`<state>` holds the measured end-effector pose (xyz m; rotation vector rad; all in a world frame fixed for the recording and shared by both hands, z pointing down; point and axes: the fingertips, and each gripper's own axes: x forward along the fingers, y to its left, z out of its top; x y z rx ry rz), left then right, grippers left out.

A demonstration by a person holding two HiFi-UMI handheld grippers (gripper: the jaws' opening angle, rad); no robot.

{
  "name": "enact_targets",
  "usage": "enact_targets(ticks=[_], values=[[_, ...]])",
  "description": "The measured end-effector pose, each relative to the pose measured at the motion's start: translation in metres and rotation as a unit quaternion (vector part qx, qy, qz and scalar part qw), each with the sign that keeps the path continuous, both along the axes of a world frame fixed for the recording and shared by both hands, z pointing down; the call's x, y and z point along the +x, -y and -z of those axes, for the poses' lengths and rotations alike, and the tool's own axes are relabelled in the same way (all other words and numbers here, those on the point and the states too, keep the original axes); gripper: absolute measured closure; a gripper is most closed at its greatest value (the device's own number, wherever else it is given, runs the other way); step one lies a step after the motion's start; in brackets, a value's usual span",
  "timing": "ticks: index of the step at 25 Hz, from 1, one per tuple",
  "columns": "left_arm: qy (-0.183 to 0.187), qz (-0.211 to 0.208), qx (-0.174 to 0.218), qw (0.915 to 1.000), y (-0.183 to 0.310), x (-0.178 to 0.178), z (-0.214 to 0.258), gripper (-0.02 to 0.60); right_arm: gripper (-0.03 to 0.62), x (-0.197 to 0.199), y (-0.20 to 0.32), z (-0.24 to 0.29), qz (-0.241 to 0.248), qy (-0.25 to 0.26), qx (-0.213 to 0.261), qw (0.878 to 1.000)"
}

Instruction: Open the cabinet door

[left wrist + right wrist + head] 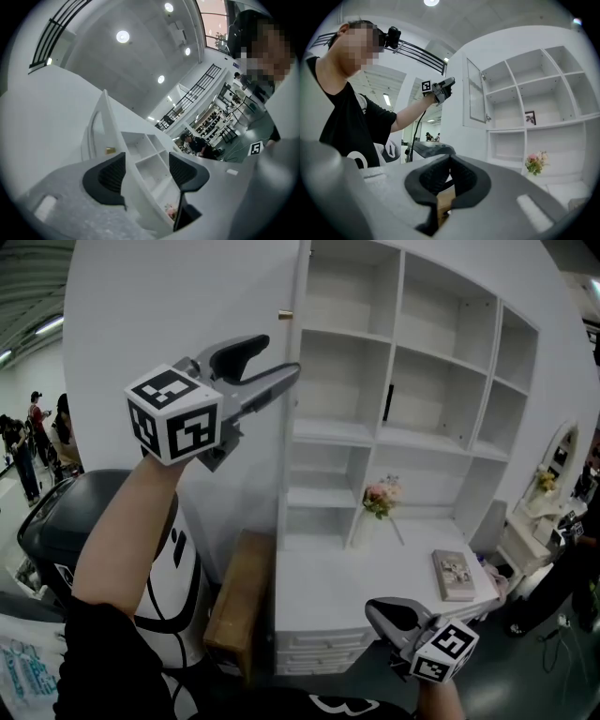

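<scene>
Cabinet door [476,93] stands swung out from the shelves. Left gripper [279,357] has wide jaws, door edge between them, unpressed. Right gripper [380,611] is low, jaws together, empty. Risk: a withdrawing jaw may clip the edge and swing the door back.

Two grippers [275,359] [381,614], one cabinet [401,329], one bouquet [380,495]
</scene>
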<state>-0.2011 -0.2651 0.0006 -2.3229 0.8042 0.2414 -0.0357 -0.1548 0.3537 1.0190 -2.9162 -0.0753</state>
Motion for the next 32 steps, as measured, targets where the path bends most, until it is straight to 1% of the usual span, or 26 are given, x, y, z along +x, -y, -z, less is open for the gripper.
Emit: enact_targets(ticks=[1,3,5,8,10,12,15,17,19,22,24,26,28,30,32], values=[[0.006,-0.010,-0.010,0.9999,-0.011,0.006,-0.012,0.299,0.591,0.003,-0.008,0.000,-0.002,0.002,-0.003,1.000],[0.011,-0.031,-0.032,0.9989,-0.034,0.019,-0.038,0.298,0.591,0.010,-0.024,0.001,-0.006,0.010,-0.008,1.000],[0.022,-0.053,-0.063,0.9964,-0.058,0.034,-0.074,0.299,0.591,0.015,-0.039,0.002,-0.010,0.023,-0.011,1.000],[0.054,-0.084,-0.111,0.9888,-0.093,0.058,-0.140,0.299,0.591,0.019,-0.061,0.001,-0.013,0.033,-0.013,0.999],[0.059,-0.103,-0.148,0.9819,-0.118,0.070,-0.181,0.299,0.591,0.019,-0.074,-0.002,-0.014,0.037,-0.015,0.999],[0.040,-0.121,-0.194,0.9725,-0.141,0.076,-0.219,0.301,0.591,0.016,-0.086,-0.006,-0.011,0.042,-0.019,0.999],[-0.015,-0.153,-0.269,0.9508,-0.172,0.081,-0.271,0.301,0.591,0.008,-0.103,-0.010,-0.009,0.043,-0.013,0.999],[-0.037,-0.166,-0.299,0.9391,-0.194,0.086,-0.303,0.301,0.591,0.004,-0.115,-0.013,-0.008,0.044,-0.008,0.999],[-0.041,-0.172,-0.315,0.9324,-0.216,0.092,-0.330,0.315,0.591,-0.001,-0.129,-0.018,-0.003,0.051,-0.012,0.999],[-0.030,-0.180,-0.336,0.9240,-0.246,0.099,-0.358,0.378,0.591,-0.004,-0.148,-0.029,-0.003,0.055,-0.019,0.998],[-0.036,-0.184,-0.350,0.9176,-0.259,0.099,-0.369,0.461,0.591,-0.002,-0.157,-0.036,-0.013,0.059,-0.022,0.998],[-0.050,-0.188,-0.362,0.9119,-0.271,0.096,-0.376,0.505,0.591,0.000,-0.165,-0.042,-0.019,0.070,-0.029,0.997],[-0.053,-0.186,-0.364,0.9113,-0.281,0.093,-0.379,0.531,0.591,0.001,-0.175,-0.047,-0.023,0.083,-0.031,0.996],[-0.049,-0.177,-0.361,0.9144,-0.288,0.091,-0.384,0.559,0.591,0.001,-0.183,-0.052,-0.027,0.092,-0.032,0.995],[-0.043,-0.169,-0.358,0.9173,-0.291,0.090,-0.388,0.572,0.591,0.001,-0.189,-0.056,-0.029,0.096,-0.036,0.994]])
